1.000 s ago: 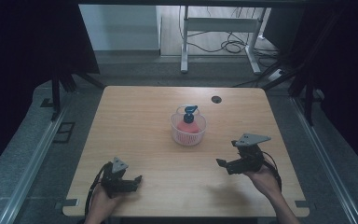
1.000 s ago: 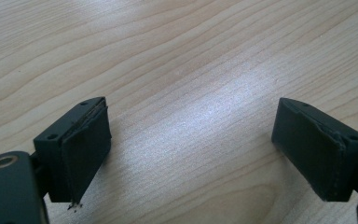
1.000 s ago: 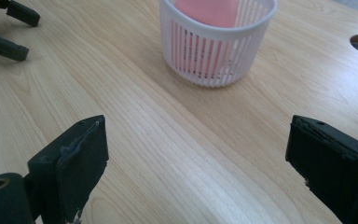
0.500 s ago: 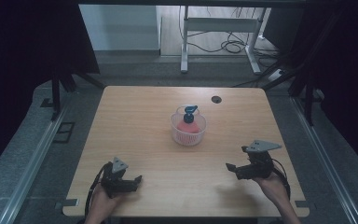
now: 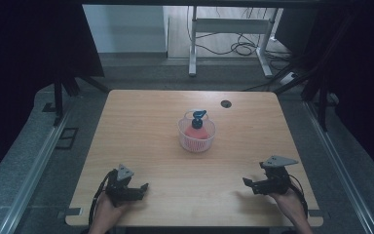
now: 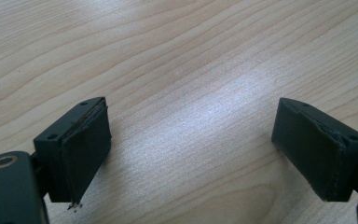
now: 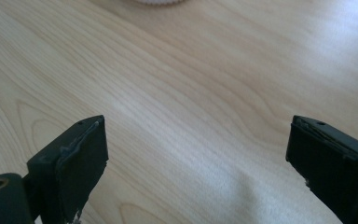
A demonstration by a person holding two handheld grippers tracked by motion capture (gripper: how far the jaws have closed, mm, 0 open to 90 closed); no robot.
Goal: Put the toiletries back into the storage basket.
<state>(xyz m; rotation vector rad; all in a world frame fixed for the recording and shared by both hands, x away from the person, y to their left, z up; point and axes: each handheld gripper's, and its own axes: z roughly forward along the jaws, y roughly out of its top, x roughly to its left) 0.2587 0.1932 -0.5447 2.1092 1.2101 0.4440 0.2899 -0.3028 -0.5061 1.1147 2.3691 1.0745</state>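
A small white mesh basket (image 5: 196,139) stands in the middle of the wooden table (image 5: 141,122). Inside it are a red rounded object (image 5: 195,131) and a blue piece (image 5: 198,116) on top of that. My left gripper (image 5: 143,187) rests near the front left of the table, held in a hand, its jaws wide apart over bare wood (image 6: 191,121). My right gripper (image 5: 247,183) sits near the front right, also open, with nothing between its jaws (image 7: 196,154). The basket's bottom rim (image 7: 161,2) peeks in at the top of the right gripper view.
A dark round grommet (image 5: 225,103) is set into the table near the far edge. Grey floor with metal rails runs along both sides. A white desk frame and cables stand beyond the far edge.
My right gripper has drawn back from near the basket toward the front right edge and lowered. The left gripper has stayed put.
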